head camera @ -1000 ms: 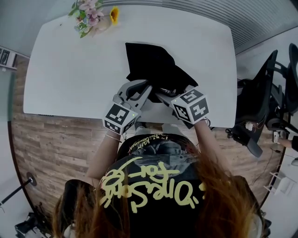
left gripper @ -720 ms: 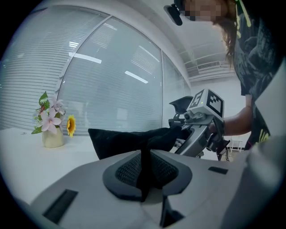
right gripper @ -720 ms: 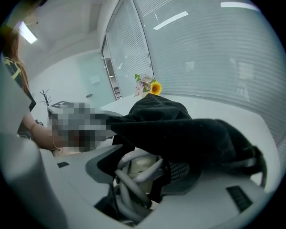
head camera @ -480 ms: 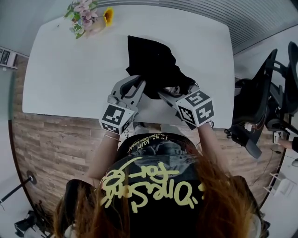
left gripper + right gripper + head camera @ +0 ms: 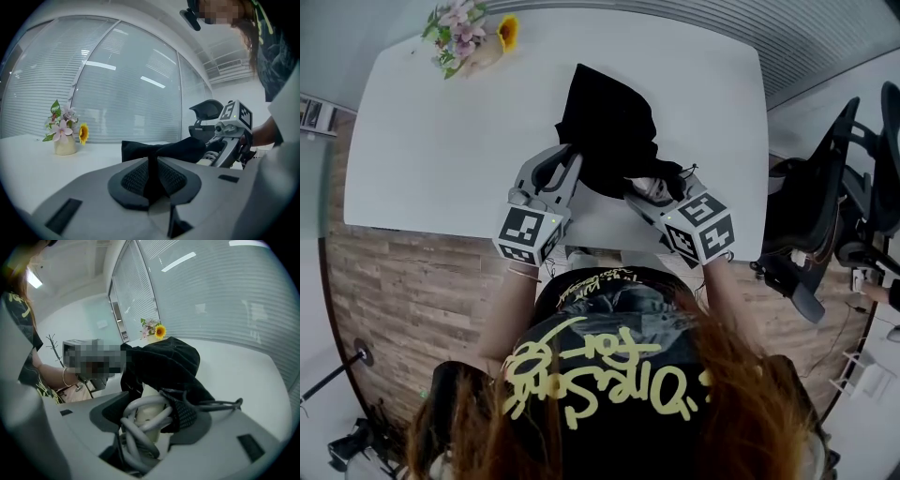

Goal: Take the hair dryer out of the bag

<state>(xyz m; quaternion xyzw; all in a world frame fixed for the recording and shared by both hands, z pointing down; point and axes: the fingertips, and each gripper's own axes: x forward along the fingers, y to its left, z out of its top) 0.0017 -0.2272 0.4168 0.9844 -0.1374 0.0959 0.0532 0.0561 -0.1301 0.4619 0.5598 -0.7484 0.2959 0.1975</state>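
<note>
A black cloth bag (image 5: 614, 127) lies on the white table (image 5: 441, 141), its mouth toward the near edge. My left gripper (image 5: 574, 161) is shut on a fold of the bag's fabric (image 5: 151, 176) at the mouth's left side. My right gripper (image 5: 640, 192) is shut on the cream hair dryer (image 5: 147, 416), gripping the part wound with its grey cord (image 5: 140, 446). That pale end (image 5: 653, 187) shows just outside the bag's mouth. The rest of the dryer is hidden inside the bag (image 5: 164, 359). The right gripper (image 5: 224, 154) also shows in the left gripper view, beside the bag (image 5: 164, 149).
A small vase of flowers (image 5: 469, 39) stands at the table's far left corner, also seen as flowers (image 5: 65, 133) and flowers (image 5: 153, 331). A black office chair (image 5: 834, 216) stands to the right of the table. Both grippers work close to the table's near edge.
The right gripper has drawn back toward the near right, and more of the pale dryer shows outside the bag. The bag has shifted and bunched. The left gripper keeps its pinch.
</note>
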